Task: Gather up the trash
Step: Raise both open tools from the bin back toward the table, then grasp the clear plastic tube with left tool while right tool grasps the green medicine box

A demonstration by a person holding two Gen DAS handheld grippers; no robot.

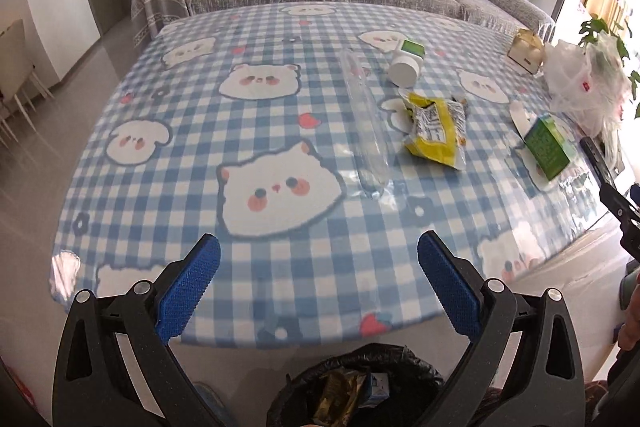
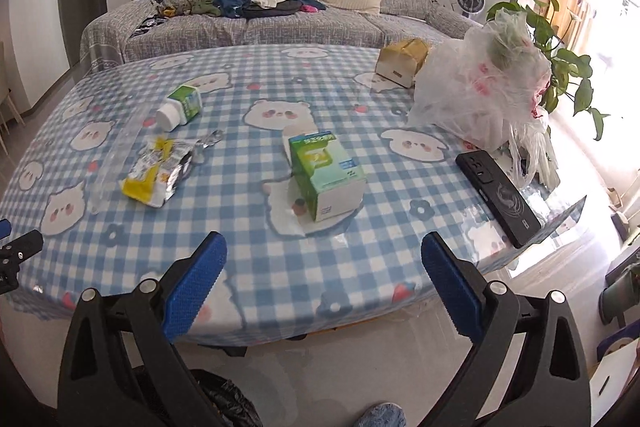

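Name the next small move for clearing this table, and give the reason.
Probably reach the right gripper forward to the green carton: its jaws are open and empty, the carton stands nearest ahead, and the black-lined bin waits below the table edge.

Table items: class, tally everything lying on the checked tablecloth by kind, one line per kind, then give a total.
Boxes: 2 (green carton, beige box)
Bottles: 1 (white bottle)
Wrappers: 2 (yellow packet, clear sleeve)
Plastic bags: 1 (white bag)
Phones: 1 (black phone)
Total: 7
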